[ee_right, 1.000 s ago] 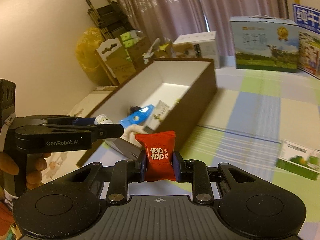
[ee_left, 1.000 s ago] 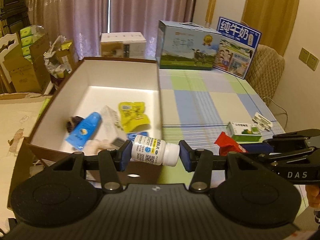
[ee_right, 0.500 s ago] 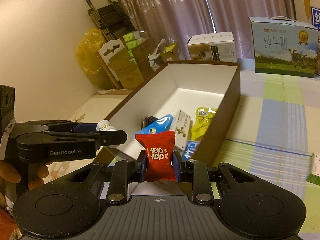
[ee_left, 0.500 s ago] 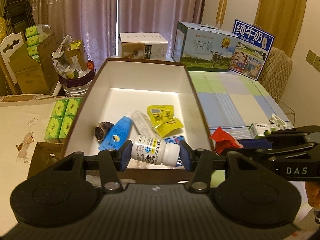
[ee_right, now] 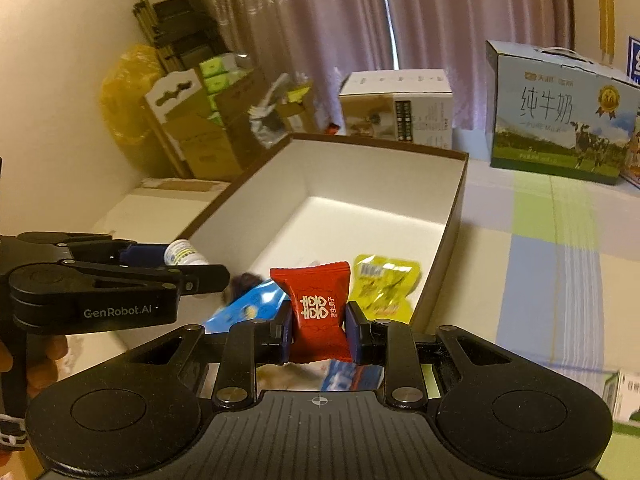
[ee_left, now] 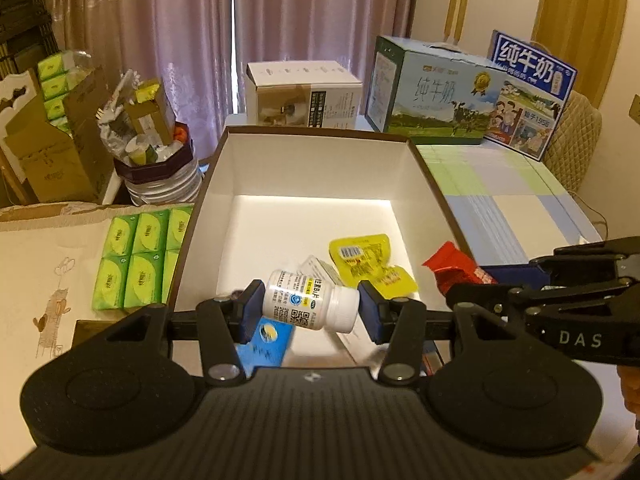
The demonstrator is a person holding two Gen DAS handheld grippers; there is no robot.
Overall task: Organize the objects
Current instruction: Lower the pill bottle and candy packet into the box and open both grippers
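Note:
My left gripper (ee_left: 311, 311) is shut on a white pill bottle (ee_left: 310, 305), held sideways over the near end of the brown box (ee_left: 320, 134) with white inside. My right gripper (ee_right: 318, 330) is shut on a red candy packet (ee_right: 318, 318), also above the box's near end; the red candy packet (ee_left: 456, 270) shows at the right of the left wrist view. Inside the box lie a yellow pouch (ee_left: 366, 258), a blue tube (ee_right: 244, 308) and a small white carton (ee_left: 320, 270). The left gripper (ee_right: 176, 268) with the bottle (ee_right: 182, 254) shows at the left of the right wrist view.
Two milk cartons (ee_left: 436, 92) and a white carton (ee_left: 302, 94) stand behind the box. Green tissue packs (ee_left: 138, 256) lie left of it, with a full bin (ee_left: 156, 168) beyond. A small green box (ee_right: 624, 396) sits on the checked tablecloth (ee_right: 556, 240) at the right.
Both grippers have moved leftward from the tablecloth side to over the box's near end, each keeping hold of its object. The box now fills the middle of both views.

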